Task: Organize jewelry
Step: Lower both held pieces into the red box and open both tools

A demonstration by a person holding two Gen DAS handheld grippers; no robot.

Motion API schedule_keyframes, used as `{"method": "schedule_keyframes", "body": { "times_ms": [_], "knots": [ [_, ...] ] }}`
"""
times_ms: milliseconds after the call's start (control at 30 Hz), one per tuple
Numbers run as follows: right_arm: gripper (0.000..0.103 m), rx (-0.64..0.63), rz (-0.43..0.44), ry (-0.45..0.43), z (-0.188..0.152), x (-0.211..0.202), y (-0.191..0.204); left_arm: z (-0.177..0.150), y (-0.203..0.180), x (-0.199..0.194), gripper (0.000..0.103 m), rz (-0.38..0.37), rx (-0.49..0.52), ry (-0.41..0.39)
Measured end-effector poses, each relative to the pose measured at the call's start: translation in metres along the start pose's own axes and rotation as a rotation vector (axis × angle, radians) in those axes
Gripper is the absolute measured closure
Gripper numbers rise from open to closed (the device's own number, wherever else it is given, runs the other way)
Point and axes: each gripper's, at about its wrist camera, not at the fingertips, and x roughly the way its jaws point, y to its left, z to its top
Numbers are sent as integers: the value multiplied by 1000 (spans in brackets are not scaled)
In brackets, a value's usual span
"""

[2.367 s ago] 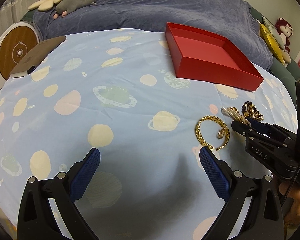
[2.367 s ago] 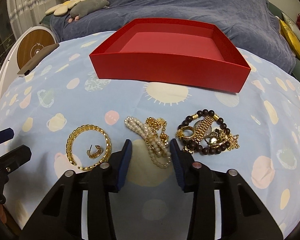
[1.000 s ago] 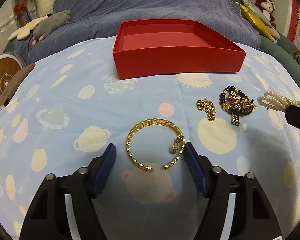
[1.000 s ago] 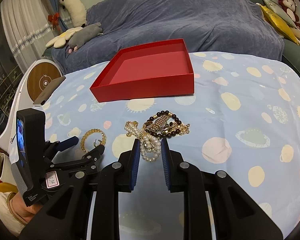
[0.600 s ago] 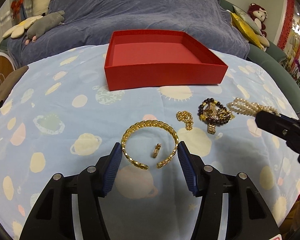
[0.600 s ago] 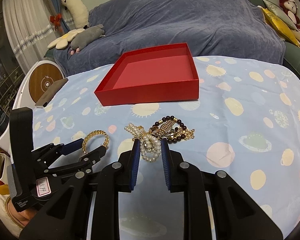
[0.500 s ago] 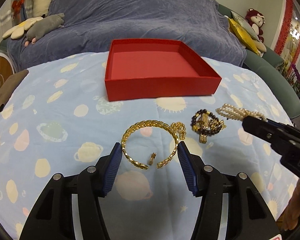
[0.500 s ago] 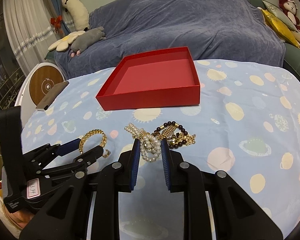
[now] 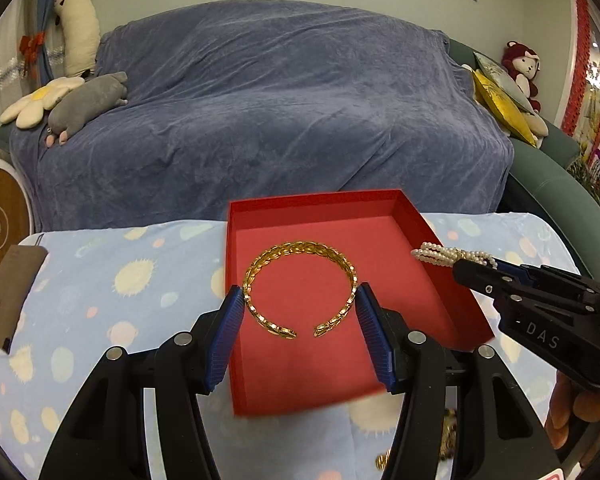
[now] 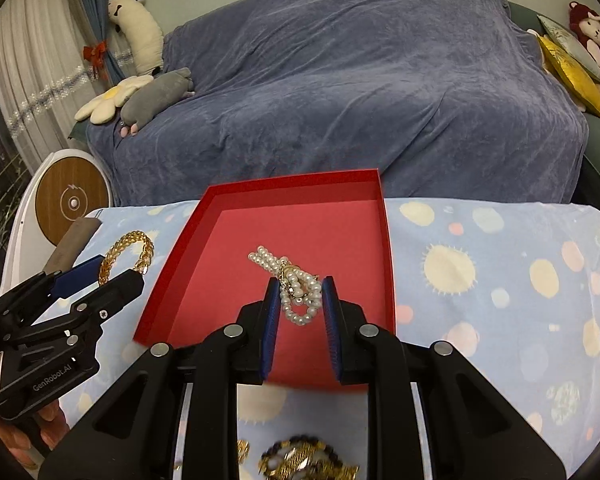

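Both tools are now hanging over the red box (image 9: 452, 276), no longer low by the counter (image 10: 500, 264). The left tool (image 9: 300, 308) is clamping the gold bangle (image 9: 300, 256); the right tool (image 10: 300, 300) is clamping the pearls (image 10: 300, 292). Remaining jewelry (image 10: 300, 460) is lying near, blurred and cut off.

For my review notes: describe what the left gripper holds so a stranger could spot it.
Look over the red box. Between the left gripper's blue pads sits a gold bangle, an open braided ring, unlike the white pearl strands beside it.
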Motion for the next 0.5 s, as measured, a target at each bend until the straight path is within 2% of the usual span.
{"method": "schedule_keyframes", "body": {
  "times_ms": [200,367,400,467,500],
  "knots": [
    [82,-2,-30,43,34,67,-16,30,2,67,48,43,27,31],
    [81,-5,-34,104,41,101,-26,40,6,102,48,53,15,56],
    [78,1,-39,103,41,104,-27,41,6,108,47,67,16,65],
    [62,4,-59,88,40,104,-28,40,5,117,46,102,20,76],
    [52,6,-69,75,39,104,-29,39,5,121,43,119,25,82]
  ]
}}
